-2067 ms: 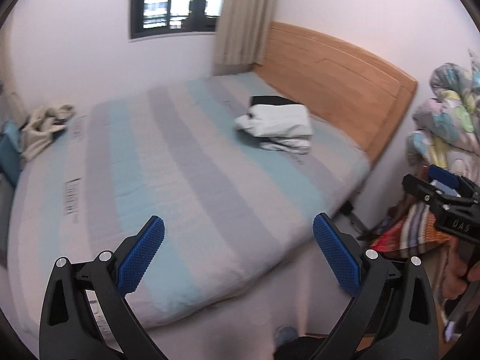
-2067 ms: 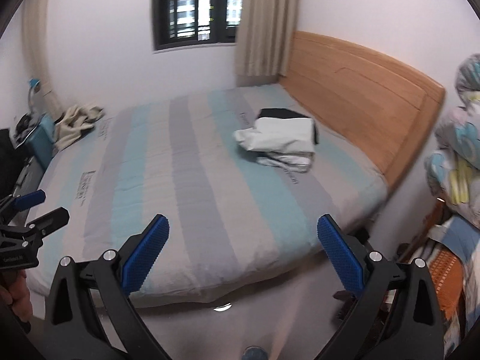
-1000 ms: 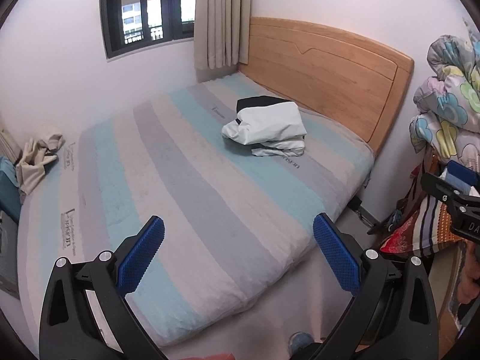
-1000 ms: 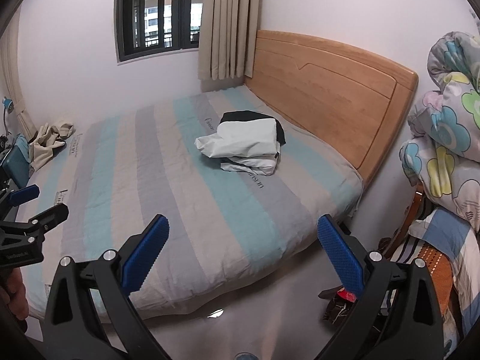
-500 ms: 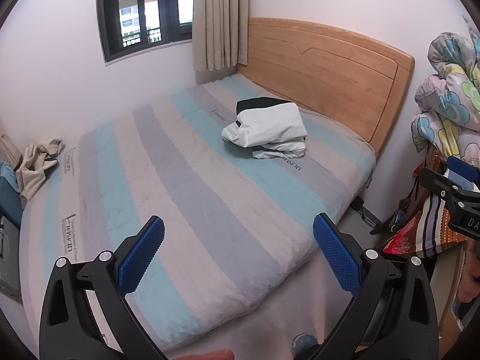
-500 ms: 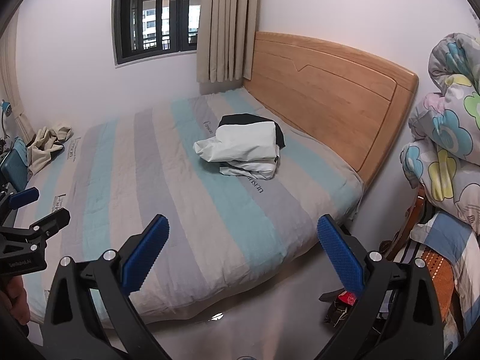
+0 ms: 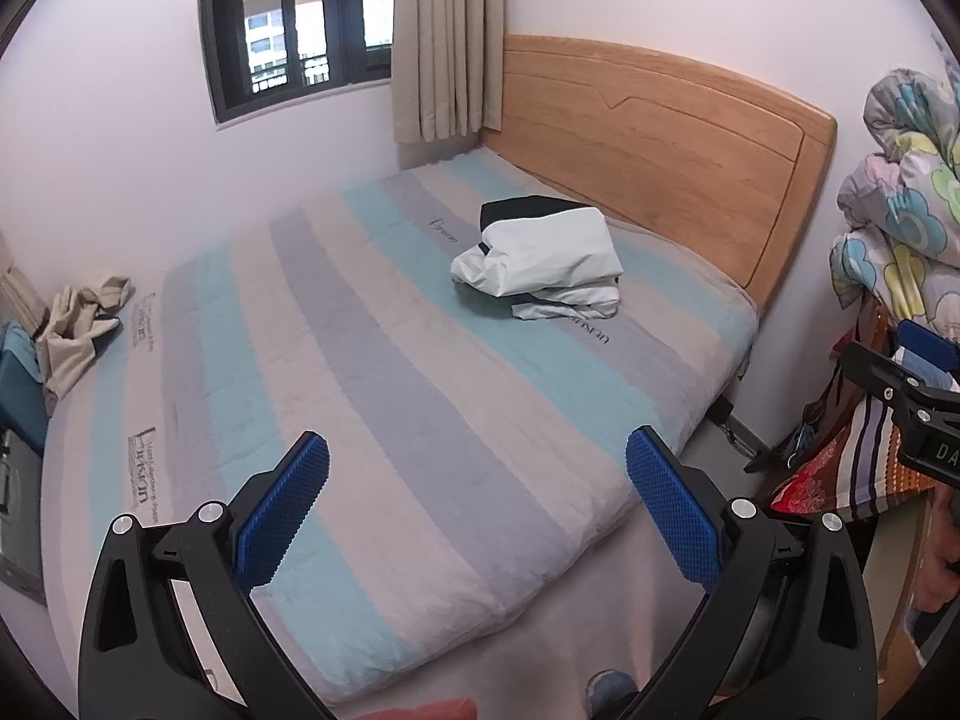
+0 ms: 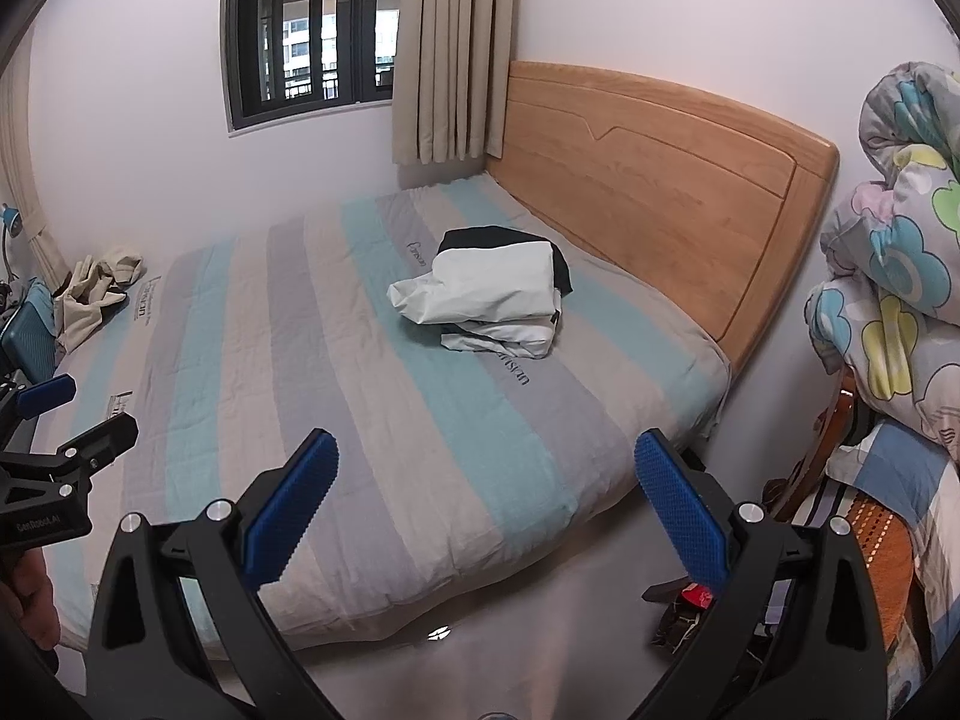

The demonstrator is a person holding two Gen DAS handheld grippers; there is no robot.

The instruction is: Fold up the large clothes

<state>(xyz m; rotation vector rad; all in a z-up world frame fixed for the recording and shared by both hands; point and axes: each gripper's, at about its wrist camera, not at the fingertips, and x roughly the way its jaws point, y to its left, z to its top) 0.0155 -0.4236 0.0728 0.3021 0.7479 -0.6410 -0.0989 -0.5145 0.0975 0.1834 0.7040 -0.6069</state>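
- While both tools hang over the floor at the foot of the bed, the left tool has its blue pads spread wide with nothing between them.
- Right tool — same condition: pads wide apart, empty. It also shows at the right edge of the left wrist view, a hand below it.
- Bed: striped cover in grey, pale blue and beige, bare over most of its area; near edge just ahead of both tools.
- Folded white-and-black garment lies on the bed near the headboard, well apart from both tools. White layers on top, black fabric showing at the back edge.
- Crumpled beige garment sits at the far left side of the bed, against the wall — unfolded, well apart from the white one.
- Behind the bed: dark-framed window with a beige curtain beside it.
- Right of the bed: floral quilt piled up, striped fabric beneath it.
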